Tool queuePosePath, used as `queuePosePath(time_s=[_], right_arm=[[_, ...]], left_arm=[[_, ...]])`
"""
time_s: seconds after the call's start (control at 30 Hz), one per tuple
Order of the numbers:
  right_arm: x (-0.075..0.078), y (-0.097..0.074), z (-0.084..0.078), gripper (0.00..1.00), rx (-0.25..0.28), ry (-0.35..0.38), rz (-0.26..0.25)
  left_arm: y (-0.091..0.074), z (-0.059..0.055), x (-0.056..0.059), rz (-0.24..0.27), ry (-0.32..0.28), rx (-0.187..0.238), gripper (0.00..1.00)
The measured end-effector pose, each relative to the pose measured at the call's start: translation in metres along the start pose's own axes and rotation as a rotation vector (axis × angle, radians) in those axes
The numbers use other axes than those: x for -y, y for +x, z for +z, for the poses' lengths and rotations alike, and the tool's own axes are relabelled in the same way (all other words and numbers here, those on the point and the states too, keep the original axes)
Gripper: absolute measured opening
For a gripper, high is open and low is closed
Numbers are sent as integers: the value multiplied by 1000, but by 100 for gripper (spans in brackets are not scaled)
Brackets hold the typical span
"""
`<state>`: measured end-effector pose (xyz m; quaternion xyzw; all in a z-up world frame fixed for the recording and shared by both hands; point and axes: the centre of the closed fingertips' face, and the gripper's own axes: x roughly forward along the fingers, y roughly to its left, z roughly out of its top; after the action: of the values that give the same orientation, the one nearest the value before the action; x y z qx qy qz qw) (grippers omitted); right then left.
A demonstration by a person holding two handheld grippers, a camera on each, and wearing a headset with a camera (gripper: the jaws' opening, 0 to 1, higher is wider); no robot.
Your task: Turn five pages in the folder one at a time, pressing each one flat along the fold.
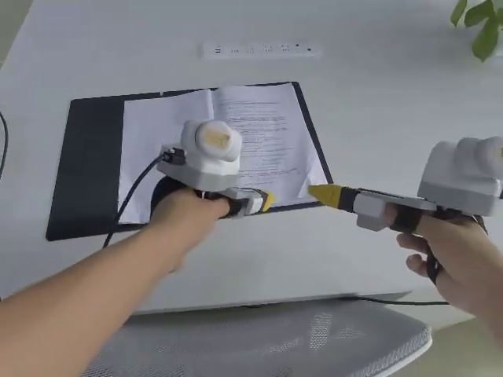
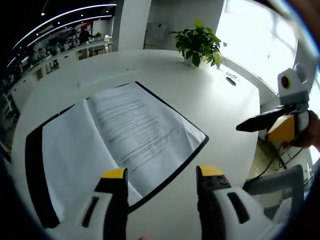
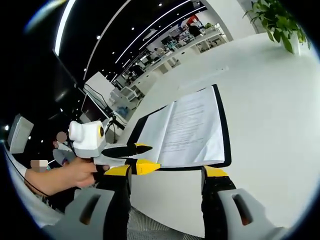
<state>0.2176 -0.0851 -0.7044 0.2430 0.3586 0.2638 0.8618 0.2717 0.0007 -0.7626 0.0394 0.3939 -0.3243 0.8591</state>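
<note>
Both spread, empty — left claw, right claw near folder front edge. Pinch top page corner only — one sheet.

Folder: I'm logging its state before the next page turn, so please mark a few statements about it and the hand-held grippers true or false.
1. The folder lies open on the white table. True.
2. The left hand-held gripper is clamped on a page. False: its jaws stand apart, holding nothing.
3. The right hand-held gripper is open. True.
4. The plant stands on the folder. False: it stands on the table, well beyond the folder.
</note>
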Motion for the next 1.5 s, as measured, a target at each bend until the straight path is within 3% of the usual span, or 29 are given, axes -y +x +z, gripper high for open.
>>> queuePosePath(time_s=[0.3,0.6,0.87,1.27,1.5], right_arm=[[11,6,2,53,15,39,-4],[25,11,10,50,42,73,-11],[34,19,10,49,38,98,-10],[42,29,15,46,50,132,-11],[45,30,12,45,54,145,-9]], left_arm=[[33,15,7,13,39,48,50],[60,15,10,18,68,31,46],[71,15,11,31,94,31,44],[77,16,9,59,190,35,41],[79,18,7,64,197,44,39]])
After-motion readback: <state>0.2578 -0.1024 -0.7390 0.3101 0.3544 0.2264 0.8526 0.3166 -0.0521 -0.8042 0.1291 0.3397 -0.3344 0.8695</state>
